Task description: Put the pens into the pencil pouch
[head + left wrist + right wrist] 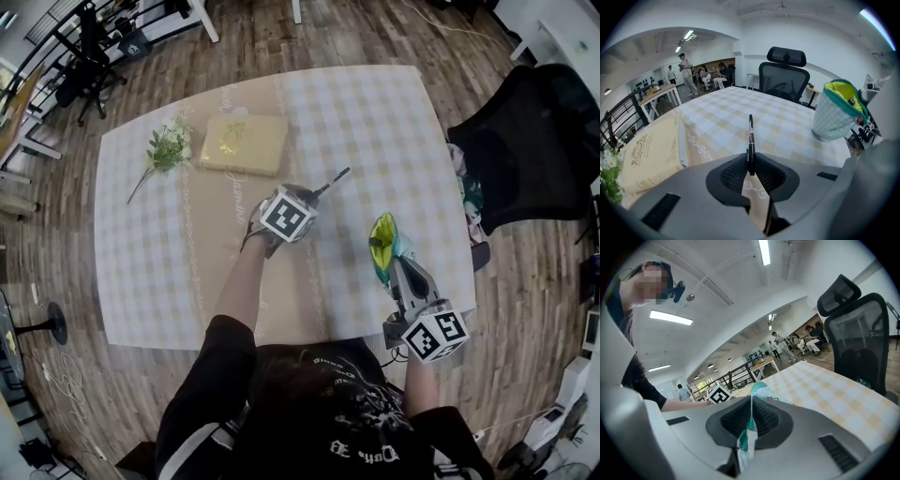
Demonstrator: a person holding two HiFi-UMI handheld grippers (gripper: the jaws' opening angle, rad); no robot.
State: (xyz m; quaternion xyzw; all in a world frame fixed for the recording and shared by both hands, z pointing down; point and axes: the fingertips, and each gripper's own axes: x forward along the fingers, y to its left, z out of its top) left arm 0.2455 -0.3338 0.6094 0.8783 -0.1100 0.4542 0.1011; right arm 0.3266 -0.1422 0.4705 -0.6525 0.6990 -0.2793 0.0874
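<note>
The left gripper (751,161) pinches the black pen (750,133) by its very end over the table (375,122), so it might slip or miss the pencil pouch (382,242) (the right gripper (394,267) is clamped on its rim).

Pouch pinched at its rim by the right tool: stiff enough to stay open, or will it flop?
Probably floppy: the pouch is thin checked fabric with a soft bulging body, kept up by the right tool pinching its teal rim. Likely light, since one pinch steadies it. Its mouth gapes, but may fold if the pen in the left tool pushes the edge.
</note>
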